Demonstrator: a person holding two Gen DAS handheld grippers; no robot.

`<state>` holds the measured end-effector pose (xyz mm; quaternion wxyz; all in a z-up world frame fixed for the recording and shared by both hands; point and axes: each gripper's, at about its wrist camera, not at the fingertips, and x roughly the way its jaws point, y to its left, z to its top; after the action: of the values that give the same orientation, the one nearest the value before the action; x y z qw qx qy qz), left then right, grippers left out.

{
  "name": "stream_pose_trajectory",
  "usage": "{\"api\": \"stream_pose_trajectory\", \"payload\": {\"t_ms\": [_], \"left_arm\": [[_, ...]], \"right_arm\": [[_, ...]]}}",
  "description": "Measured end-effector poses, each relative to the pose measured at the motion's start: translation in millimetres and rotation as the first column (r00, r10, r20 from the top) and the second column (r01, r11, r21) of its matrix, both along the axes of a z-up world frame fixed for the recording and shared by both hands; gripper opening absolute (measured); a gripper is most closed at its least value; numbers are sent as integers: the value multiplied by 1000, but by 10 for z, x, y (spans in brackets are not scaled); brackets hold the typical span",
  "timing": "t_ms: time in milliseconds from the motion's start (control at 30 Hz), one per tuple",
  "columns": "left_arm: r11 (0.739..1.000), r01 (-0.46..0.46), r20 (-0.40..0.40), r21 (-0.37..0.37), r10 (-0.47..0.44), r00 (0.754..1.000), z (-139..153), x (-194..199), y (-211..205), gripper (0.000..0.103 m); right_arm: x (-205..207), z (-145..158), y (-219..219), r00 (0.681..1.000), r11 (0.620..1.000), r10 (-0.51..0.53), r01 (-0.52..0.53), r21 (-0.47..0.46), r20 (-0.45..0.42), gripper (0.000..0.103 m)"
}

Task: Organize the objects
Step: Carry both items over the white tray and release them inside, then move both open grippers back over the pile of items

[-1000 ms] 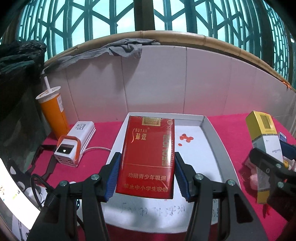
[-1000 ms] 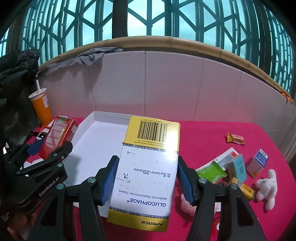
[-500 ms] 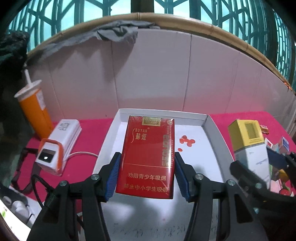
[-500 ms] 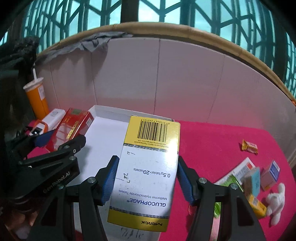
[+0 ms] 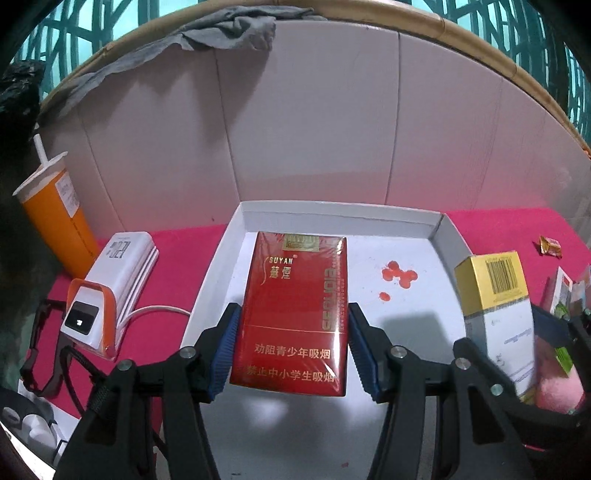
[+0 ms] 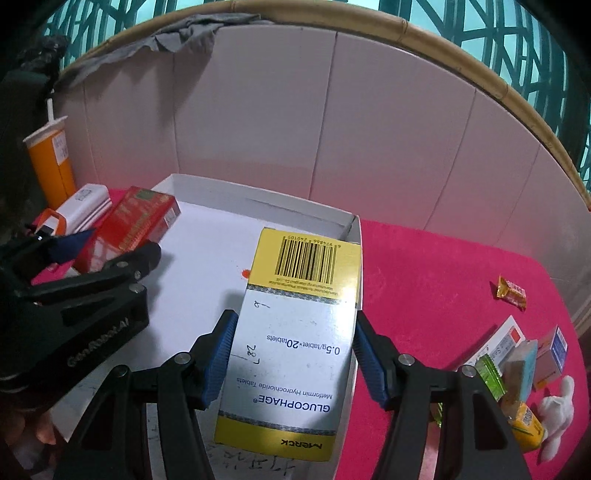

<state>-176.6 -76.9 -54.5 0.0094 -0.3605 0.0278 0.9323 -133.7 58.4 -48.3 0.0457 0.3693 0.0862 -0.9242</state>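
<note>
On the pink table (image 6: 424,280), left edge: an orange cup (image 5: 55,218) with a straw, standing upright against the white back panel (image 5: 314,122); just beside it a white charger (image 5: 110,284) with an orange end and a white cord, lying flat. Grey cloth (image 5: 225,29) draped over the panel's top rim. Right edge of the table: a candy wrapper (image 6: 511,291) lying alone, and nearer me a cluster of small boxes (image 6: 521,365), a green sachet (image 6: 489,373) and a white plush toy (image 6: 556,413), packed close together. Centre of the table: a white tray (image 5: 448,236) with low walls; a few red spots (image 5: 399,275) mark its floor toward the back right corner, and I see nothing lying loose inside it. My left gripper (image 5: 291,347) is clenched on a red cigarette pack (image 5: 295,314), blue pads against both long sides, held above the tray's left half. My right gripper (image 6: 291,354) is clamped the same way on a yellow-and-white pill box (image 6: 295,332), barcode end pointing away from me, held over the tray's right wall. Nothing stands between either item and the tray floor.
</note>
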Motion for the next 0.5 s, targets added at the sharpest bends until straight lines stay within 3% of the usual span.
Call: {"api": "stream_pose_trajectory", "payload": {"t_ms": [33, 67, 100, 267, 500], "left_arm": [[1000, 5, -7, 9, -5, 1000, 8, 13, -8, 68], [1000, 15, -13, 24, -14, 1000, 22, 34, -16, 79], [999, 20, -20, 31, -20, 1000, 33, 52, -19, 100], [1000, -14, -66, -8, 13, 998, 126, 202, -19, 103], [998, -61, -122, 35, 65, 990, 338, 419, -83, 103]], "right_arm": [[-3, -13, -2, 1000, 1000, 7, -6, -4, 9, 73], [5, -20, 1, 1000, 1000, 11, -10, -10, 15, 87], [17, -18, 6, 1000, 1000, 11, -11, -15, 12, 98], [118, 42, 33, 1000, 1000, -10, 10, -26, -13, 101], [382, 245, 147, 998, 997, -14, 10, -71, -67, 101]]}}
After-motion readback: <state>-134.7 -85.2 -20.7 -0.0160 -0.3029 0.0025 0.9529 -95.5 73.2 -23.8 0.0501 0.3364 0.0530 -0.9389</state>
